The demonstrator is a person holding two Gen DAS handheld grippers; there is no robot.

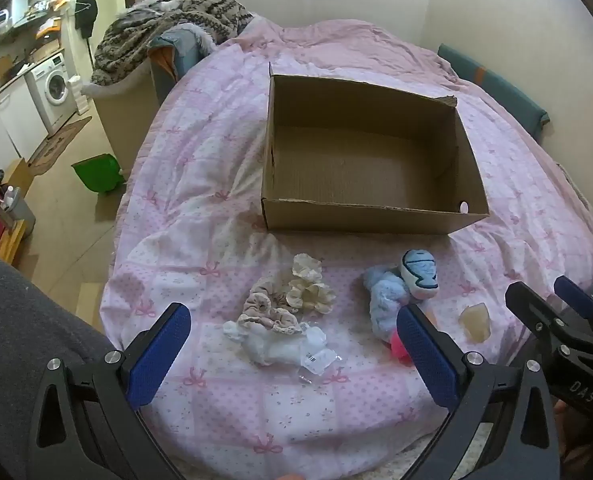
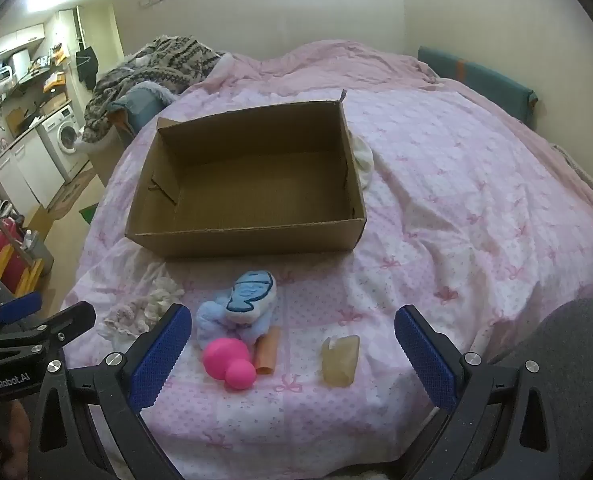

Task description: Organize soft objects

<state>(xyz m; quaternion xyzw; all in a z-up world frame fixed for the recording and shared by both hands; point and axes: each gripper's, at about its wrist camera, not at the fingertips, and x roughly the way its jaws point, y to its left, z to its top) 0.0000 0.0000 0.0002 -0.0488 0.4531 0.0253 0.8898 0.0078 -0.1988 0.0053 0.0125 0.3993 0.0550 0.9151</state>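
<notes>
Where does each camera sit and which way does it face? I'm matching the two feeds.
Left wrist: behind the open left tongs, facing the scrunchies and cardboard box; the right tongs and a grey sleeve show.
Right wrist: behind the open right tongs, facing the pink toy and yellowish block; the left tongs show.
Shared: box, blue plush, bed.

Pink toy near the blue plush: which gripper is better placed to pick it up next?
Right. The pink toy lies just ahead of the open right gripper; in the left wrist view the left gripper's finger mostly hides it.
</notes>
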